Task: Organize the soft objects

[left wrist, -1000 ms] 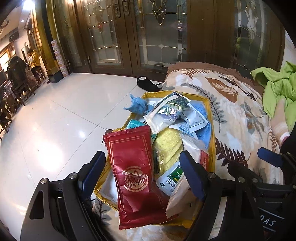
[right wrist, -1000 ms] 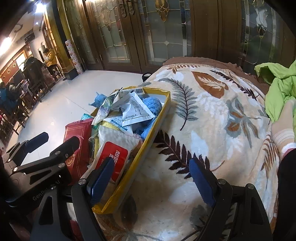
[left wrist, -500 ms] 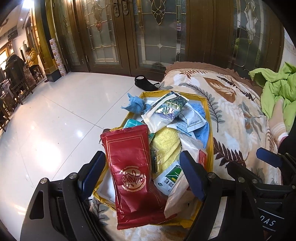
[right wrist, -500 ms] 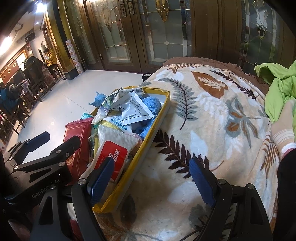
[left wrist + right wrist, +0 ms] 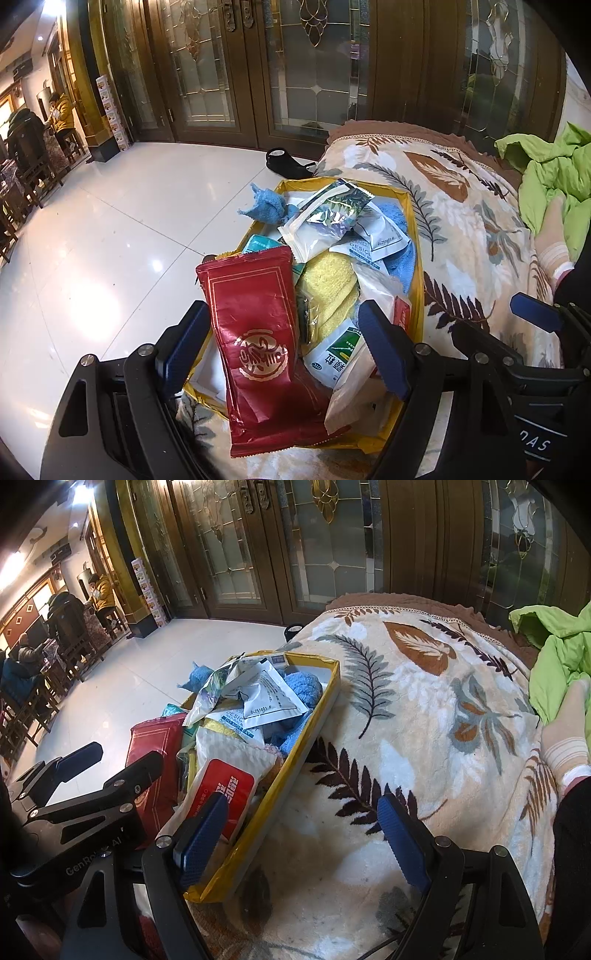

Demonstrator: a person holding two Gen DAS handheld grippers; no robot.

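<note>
A leaf-patterned blanket point(image 5: 424, 709) carries a yellow tray point(image 5: 295, 753) heaped with soft packets and cloths. A red pouch point(image 5: 255, 317) lies on top at the tray's near end. The left gripper point(image 5: 284, 350) hovers spread around the pouch. The right gripper point(image 5: 303, 834) hangs released over the tray's edge.

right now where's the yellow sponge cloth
In the left wrist view the yellow sponge cloth lies mid-tray, just right of the red packet, under the white sachets.
</note>
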